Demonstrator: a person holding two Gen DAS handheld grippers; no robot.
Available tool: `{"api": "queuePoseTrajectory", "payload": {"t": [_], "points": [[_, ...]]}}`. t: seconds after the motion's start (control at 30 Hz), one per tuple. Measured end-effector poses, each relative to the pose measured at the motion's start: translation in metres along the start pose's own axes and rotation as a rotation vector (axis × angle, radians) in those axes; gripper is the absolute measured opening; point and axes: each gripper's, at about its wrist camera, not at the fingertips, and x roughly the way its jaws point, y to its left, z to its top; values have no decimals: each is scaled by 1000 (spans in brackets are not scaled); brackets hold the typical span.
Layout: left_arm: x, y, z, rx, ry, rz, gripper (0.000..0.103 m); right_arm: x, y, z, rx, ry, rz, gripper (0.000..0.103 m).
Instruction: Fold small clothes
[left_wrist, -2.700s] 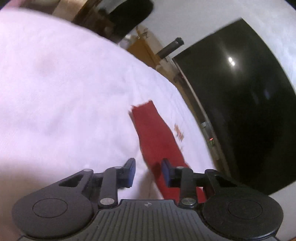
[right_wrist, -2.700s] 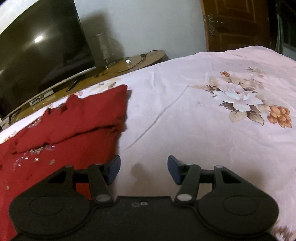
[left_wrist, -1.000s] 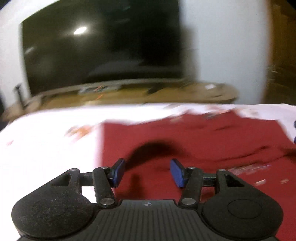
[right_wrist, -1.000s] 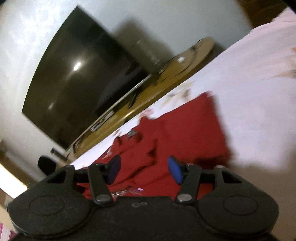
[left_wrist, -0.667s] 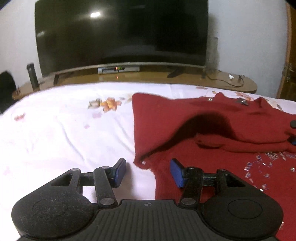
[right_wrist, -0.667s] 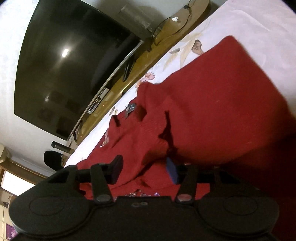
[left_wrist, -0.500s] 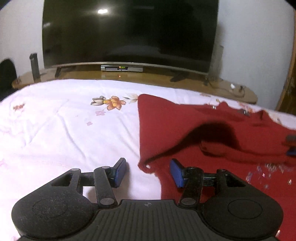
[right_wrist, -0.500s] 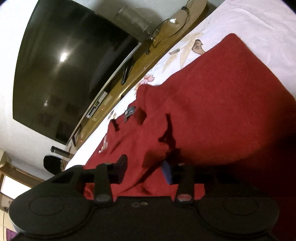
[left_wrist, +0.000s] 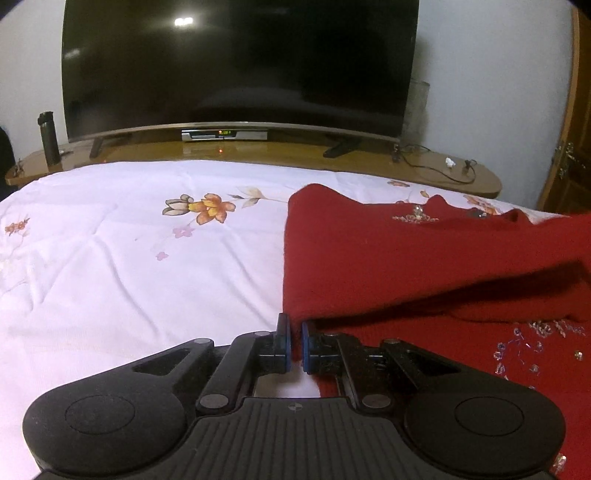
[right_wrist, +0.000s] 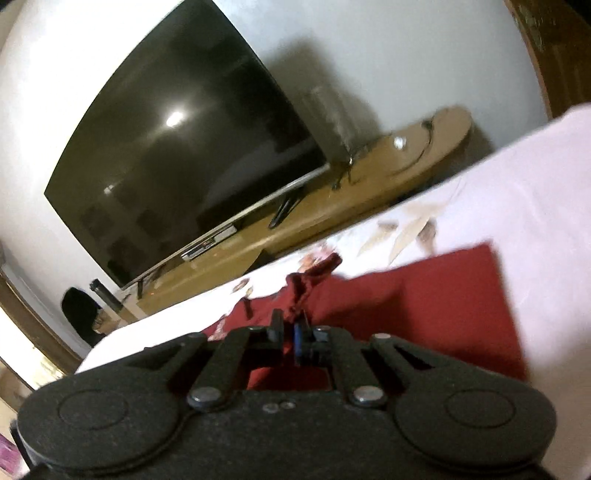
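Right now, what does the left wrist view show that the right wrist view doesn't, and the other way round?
Left wrist only: the left gripper, jaws just closed on the red sweater's near corner; the orange flower print on the bedsheet; beaded trim on the sweater.

Right wrist only: the right gripper, jaws just closed on a bunched fold of the sweater, which rises in a peak above the pads. This view is tilted and blurred.

Both: the dark TV, the wooden stand, the black bottle, the white wall.
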Motion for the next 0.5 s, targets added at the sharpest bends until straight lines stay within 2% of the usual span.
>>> {"api": "queuePoseTrajectory", "payload": {"t": [0.07, 0.17, 0.37, 0.43, 0.5], "points": [[0, -4, 2, 31, 5, 10, 5, -3, -10, -4, -9, 27, -47, 5], [-2, -9, 4, 64, 12, 16, 5, 6, -30, -18, 44, 103, -104, 5], [1, -11, 7, 98, 28, 16, 5, -1, -31, -26, 41, 88, -101, 5], [1, -15, 8, 123, 32, 28, 5, 2, -31, -27, 18, 99, -145, 5], [1, -18, 9, 152, 34, 35, 7, 13, -35, -36, 17, 150, -203, 5]]}}
